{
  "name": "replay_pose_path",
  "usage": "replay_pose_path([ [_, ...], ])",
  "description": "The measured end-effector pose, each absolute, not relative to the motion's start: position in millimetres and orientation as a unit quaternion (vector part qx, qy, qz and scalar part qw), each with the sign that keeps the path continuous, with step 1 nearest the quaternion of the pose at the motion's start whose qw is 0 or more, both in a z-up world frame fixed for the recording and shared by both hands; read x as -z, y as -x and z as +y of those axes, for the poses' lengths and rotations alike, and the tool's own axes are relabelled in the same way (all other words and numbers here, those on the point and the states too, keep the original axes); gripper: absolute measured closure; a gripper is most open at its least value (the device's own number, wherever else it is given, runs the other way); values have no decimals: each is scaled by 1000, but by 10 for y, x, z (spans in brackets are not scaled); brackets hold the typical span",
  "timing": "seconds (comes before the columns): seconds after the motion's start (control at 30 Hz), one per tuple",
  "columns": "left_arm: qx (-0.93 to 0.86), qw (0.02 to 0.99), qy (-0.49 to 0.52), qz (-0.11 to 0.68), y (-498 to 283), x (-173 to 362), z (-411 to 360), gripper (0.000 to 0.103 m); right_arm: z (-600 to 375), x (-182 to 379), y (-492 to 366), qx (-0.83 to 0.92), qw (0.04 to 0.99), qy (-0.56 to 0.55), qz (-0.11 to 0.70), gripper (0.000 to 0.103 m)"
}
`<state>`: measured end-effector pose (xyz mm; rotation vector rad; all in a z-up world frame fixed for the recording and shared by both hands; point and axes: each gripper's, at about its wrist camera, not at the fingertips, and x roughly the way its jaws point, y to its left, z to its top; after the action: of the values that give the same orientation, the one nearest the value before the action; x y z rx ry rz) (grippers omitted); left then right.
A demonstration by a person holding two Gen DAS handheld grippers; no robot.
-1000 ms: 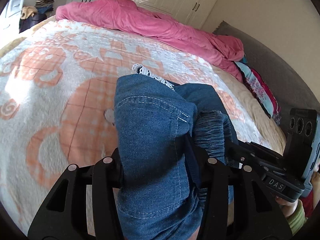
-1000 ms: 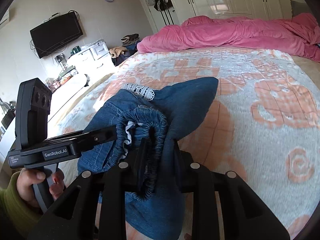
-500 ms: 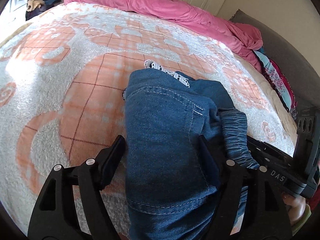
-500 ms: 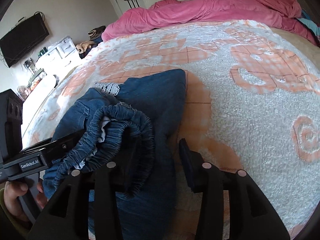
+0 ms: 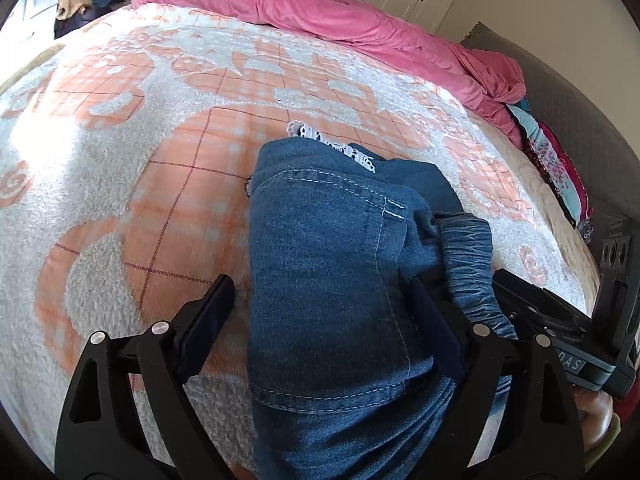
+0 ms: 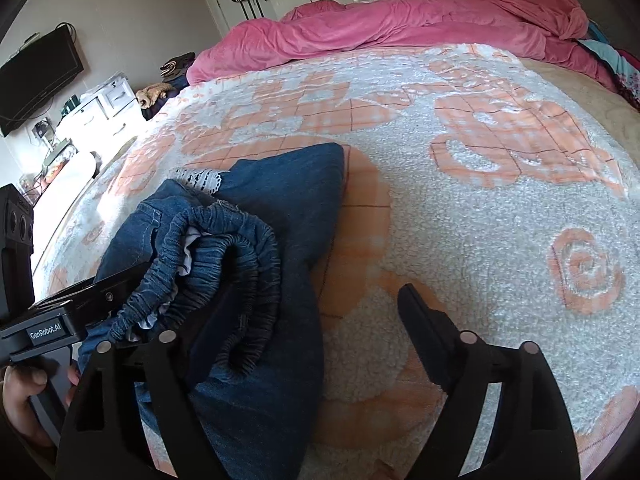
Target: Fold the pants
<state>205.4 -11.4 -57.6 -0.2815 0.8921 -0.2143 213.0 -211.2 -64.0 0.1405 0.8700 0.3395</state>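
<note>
Beside jeans' right edge, bare blanket.

Folded blue denim pants lie on a bed's white-and-orange fleece blanket, their gathered elastic waistband bunched on top and a strip of white lace at the far edge. The right tool, its jaws just opened wide, straddles the pants' near edge without pinching it. The left tool reaches in from the left, beside the waistband, and a pink duvet is heaped across the far side.
</note>
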Motion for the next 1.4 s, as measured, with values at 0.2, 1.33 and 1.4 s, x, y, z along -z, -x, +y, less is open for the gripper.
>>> replay_pose_path([
  [0.2, 104, 892, 136, 418, -1967, 452, -97, 10, -2199, 520, -2054, -145, 901, -74, 401, 5],
  [1.33, 75, 933, 71, 345, -865, -92, -51, 9, -2171, -93, -941, -169, 937, -22, 306, 5],
  [1.4, 74, 933, 71, 346, -797, -60, -47, 9, -2147, -64, -870, -167, 938, -13, 304, 5],
])
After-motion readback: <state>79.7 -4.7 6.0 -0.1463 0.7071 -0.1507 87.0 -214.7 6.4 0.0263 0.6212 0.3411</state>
